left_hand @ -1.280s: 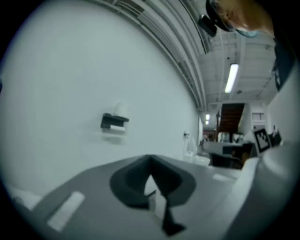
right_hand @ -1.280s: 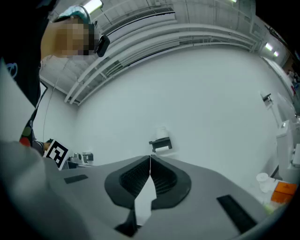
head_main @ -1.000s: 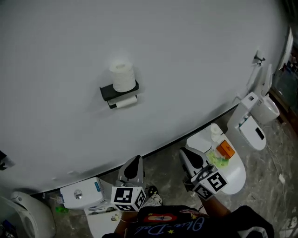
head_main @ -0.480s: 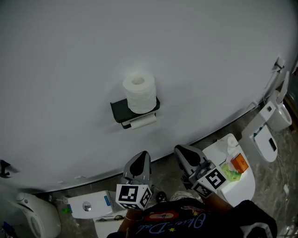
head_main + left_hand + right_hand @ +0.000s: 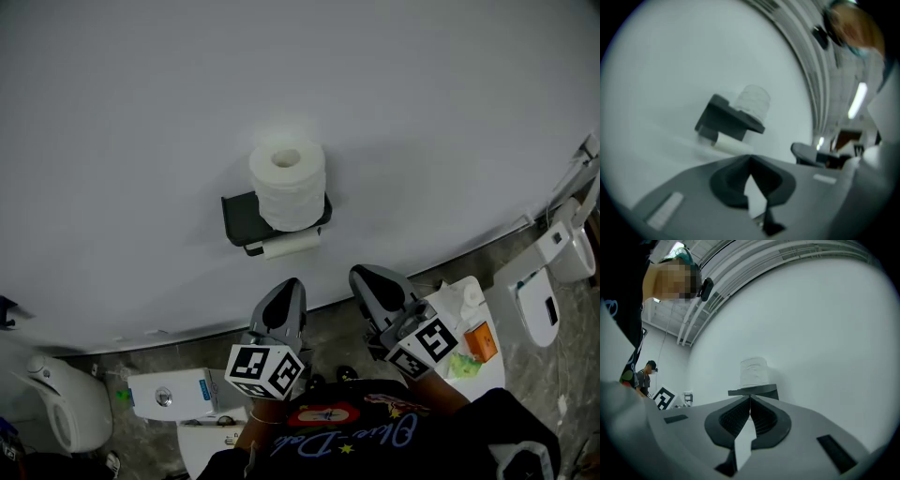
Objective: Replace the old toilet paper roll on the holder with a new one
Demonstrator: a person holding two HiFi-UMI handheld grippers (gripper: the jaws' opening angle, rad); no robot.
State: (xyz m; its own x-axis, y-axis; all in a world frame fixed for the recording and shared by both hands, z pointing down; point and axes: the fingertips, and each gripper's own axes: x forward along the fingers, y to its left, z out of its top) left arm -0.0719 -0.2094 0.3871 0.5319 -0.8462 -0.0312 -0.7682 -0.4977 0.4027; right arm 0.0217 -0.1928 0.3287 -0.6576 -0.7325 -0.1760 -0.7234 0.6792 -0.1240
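A full white toilet paper roll point(image 5: 288, 185) stands upright on the flat top of a black wall-mounted holder point(image 5: 242, 217). A thin, nearly spent white roll point(image 5: 291, 246) hangs on the bar beneath it. Below and apart from the holder, the left gripper point(image 5: 290, 285) and right gripper point(image 5: 362, 275) are held side by side close to the person's body. Both point roughly level at the pale grey wall point(image 5: 141, 112), the right tipped slightly upward. Both pairs of jaws are pressed together with nothing between them.
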